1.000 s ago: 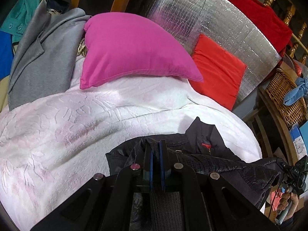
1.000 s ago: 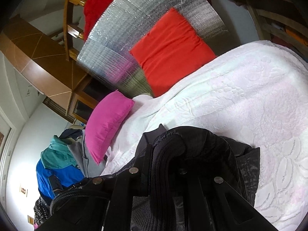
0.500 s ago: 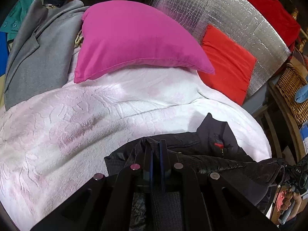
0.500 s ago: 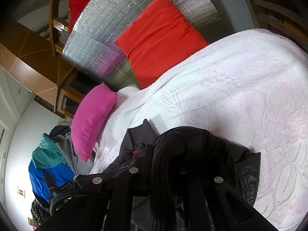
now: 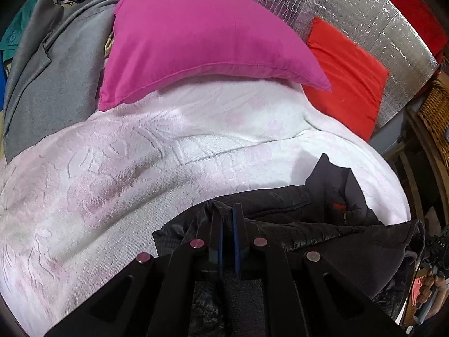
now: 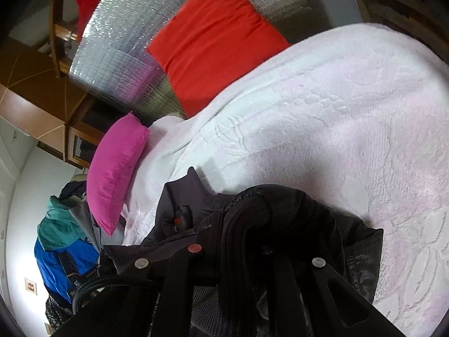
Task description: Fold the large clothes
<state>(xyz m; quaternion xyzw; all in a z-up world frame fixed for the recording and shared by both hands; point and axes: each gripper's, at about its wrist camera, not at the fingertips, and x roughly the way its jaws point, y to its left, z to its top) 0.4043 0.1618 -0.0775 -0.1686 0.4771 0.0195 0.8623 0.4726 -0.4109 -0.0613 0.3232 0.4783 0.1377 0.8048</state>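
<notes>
Presently the left gripper (image 5: 228, 210) is pinched on a thin edge of the jacket (image 5: 322, 224), its blue pads nearly meeting with only a sliver of fabric between them; the right gripper (image 6: 241, 219) is clamped on a thick ribbed band of the same jacket, which bulges over the jaws and hides the fingertips. The jacket hangs bunched between the two tools at the near edge of the bed, its collar end already lying on the blanket (image 5: 140, 168). Risk, as judged: the left hold is shallow, and the slick, faintly glossy shell could slide out under its own weight; the right hold takes several layers at once, so releasing it may leave a lump, not a flat panel. A further risk is the hem dragging over the bed edge and pulling the garment askew. The jacket is dark, quilted, limp and heavy-looking. The blanket is white-pink, plush, with a raised leaf pattern that would grip cloth. Beyond lie a taut magenta pillow (image 5: 202, 36), a red cushion (image 5: 345, 73) and a crinkled foil panel (image 5: 364, 8).
</notes>
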